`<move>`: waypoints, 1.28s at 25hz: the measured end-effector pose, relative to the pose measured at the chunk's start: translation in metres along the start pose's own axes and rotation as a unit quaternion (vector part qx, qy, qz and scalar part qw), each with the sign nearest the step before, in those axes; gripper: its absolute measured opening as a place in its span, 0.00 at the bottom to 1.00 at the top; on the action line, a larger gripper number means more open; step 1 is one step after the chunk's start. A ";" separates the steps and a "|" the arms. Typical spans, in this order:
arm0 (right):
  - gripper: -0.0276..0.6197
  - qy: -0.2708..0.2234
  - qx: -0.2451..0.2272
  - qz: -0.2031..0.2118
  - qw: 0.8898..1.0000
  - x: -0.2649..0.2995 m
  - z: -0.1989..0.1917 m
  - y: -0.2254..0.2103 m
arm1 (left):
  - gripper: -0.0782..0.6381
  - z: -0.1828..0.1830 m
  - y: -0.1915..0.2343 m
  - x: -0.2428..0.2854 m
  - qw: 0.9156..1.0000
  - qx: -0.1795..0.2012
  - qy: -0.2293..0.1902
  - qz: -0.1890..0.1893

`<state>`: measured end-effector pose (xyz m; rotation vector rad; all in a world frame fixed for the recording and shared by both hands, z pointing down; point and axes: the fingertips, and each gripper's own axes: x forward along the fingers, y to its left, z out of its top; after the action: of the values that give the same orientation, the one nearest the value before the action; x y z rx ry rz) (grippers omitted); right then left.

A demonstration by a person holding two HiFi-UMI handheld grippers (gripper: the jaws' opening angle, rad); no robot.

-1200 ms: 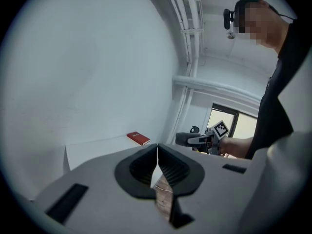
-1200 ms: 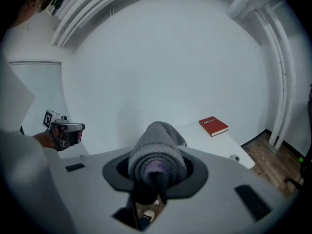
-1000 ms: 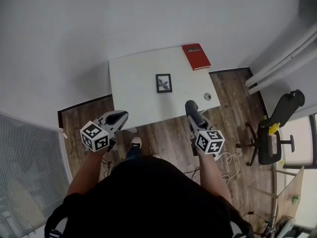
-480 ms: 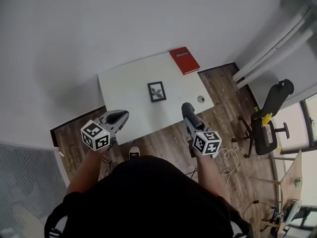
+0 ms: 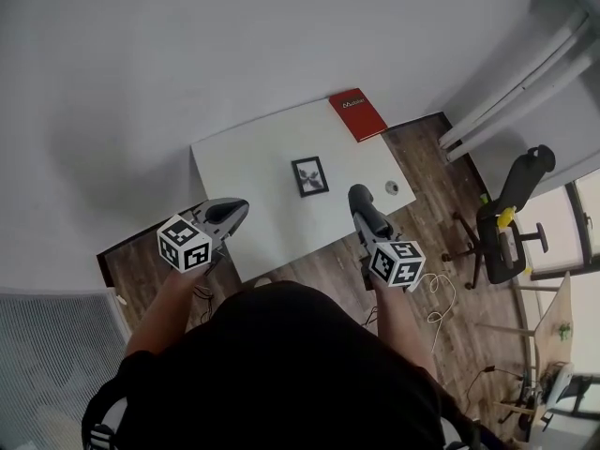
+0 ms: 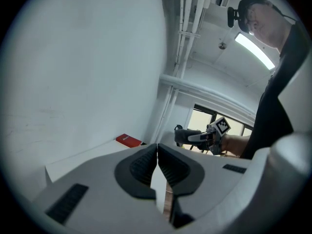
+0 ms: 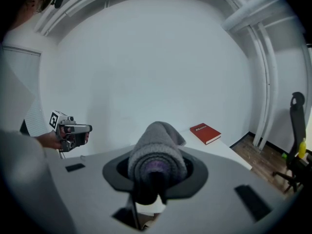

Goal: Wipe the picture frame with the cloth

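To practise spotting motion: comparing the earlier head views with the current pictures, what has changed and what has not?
The person has stepped closer to the white table, carrying the left gripper and right gripper forward; the right one is now nearer the small black picture frame. Unchanged: right jaws clamped on the grey cloth, left jaws shut and empty; frame and red book unmoved.

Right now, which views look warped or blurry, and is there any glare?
Head view: evenly lit, the picture frame small but sharp. Left gripper view: fisheye with dark corners; the ceiling light glares. Right gripper view: same curving; the cloth close up is soft, the red book crisp.
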<state>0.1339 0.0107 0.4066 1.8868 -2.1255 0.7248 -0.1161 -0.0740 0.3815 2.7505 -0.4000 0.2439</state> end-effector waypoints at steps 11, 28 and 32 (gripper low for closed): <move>0.21 0.014 0.008 -0.043 0.999 0.020 -0.007 0.017 | 0.13 -0.022 0.029 0.002 0.997 0.015 0.045 -0.064; 0.21 0.016 0.010 -0.010 1.000 0.060 0.013 -0.009 | 0.13 -0.012 0.057 0.014 0.999 -0.003 0.028 -0.016; 0.21 0.021 -0.001 0.007 1.000 0.079 0.026 -0.024 | 0.13 -0.010 0.067 0.026 0.999 -0.017 0.028 0.007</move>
<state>0.1489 -0.0721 0.4258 1.8414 -2.1143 0.7595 -0.1128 -0.1372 0.4179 2.7016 -0.4056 0.3151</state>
